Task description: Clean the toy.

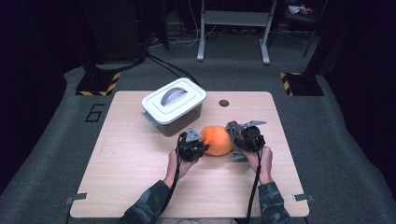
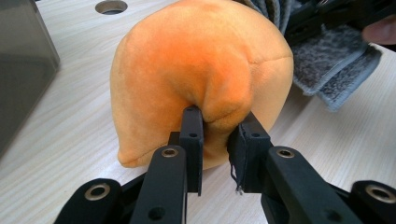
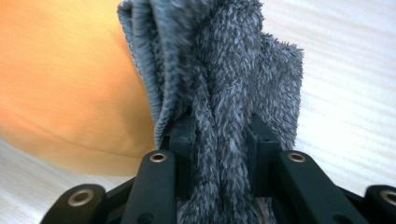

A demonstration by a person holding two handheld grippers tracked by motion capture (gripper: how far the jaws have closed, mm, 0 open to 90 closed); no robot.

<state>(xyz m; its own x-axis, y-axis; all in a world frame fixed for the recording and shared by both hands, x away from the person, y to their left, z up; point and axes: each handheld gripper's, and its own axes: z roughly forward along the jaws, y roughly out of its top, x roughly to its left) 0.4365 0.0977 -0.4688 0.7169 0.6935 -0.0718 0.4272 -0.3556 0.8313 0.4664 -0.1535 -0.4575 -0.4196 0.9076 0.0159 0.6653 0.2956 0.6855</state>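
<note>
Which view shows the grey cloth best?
The right gripper view: the grey cloth bunches, fuzzy, between the right gripper jaws. The left gripper view shows its edge behind the orange plush; the high view shows a sliver.

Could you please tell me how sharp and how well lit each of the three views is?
High view: table evenly lit, surroundings dark. Left gripper view: orange plush toy crisp, no glare. Right gripper view: grey towel sharp, toy blurred.

At the frame's centre, the plush toy (image 1: 217,140) sits on the table (image 1: 130,163), between the left gripper (image 1: 192,147) and right gripper (image 1: 243,138). A towel (image 1: 238,154) lies just right of it. The lidded box (image 1: 174,105) stands upper left.
</note>
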